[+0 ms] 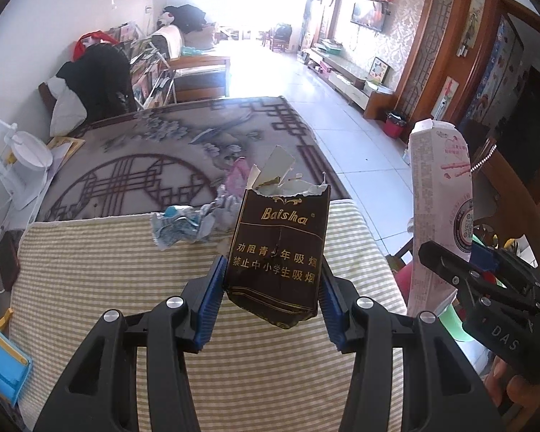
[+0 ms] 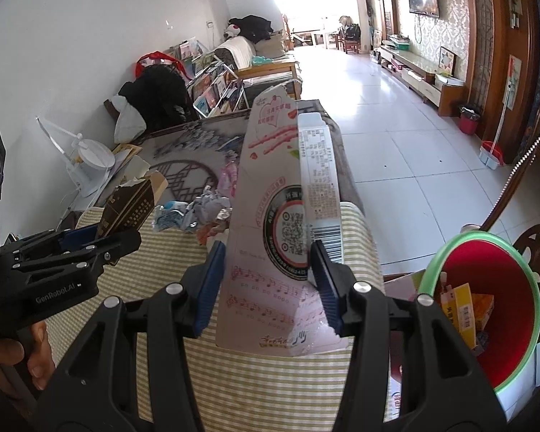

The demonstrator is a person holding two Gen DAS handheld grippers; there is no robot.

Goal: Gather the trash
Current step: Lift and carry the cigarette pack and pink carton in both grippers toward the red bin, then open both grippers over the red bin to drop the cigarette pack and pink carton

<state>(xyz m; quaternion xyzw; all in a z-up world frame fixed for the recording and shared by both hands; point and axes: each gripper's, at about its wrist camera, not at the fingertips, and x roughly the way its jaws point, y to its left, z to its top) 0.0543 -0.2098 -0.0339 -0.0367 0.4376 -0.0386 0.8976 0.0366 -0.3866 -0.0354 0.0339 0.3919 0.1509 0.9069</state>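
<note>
While both grippers clamp trash, wrappers (image 1: pixel 178 225) remain

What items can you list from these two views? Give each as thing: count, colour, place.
cigarette pack: one, dark brown, held above the striped cloth
flattened carton: one, pale pink, held upright
crumpled wrappers: a few, blue and white, far edge of the cloth
striped cloth: one, yellow and white, on the table
bin: one, red inside with a green rim, right of the table
left gripper: one, black, clamped on the pack
right gripper: one, black, clamped on the carton
</note>
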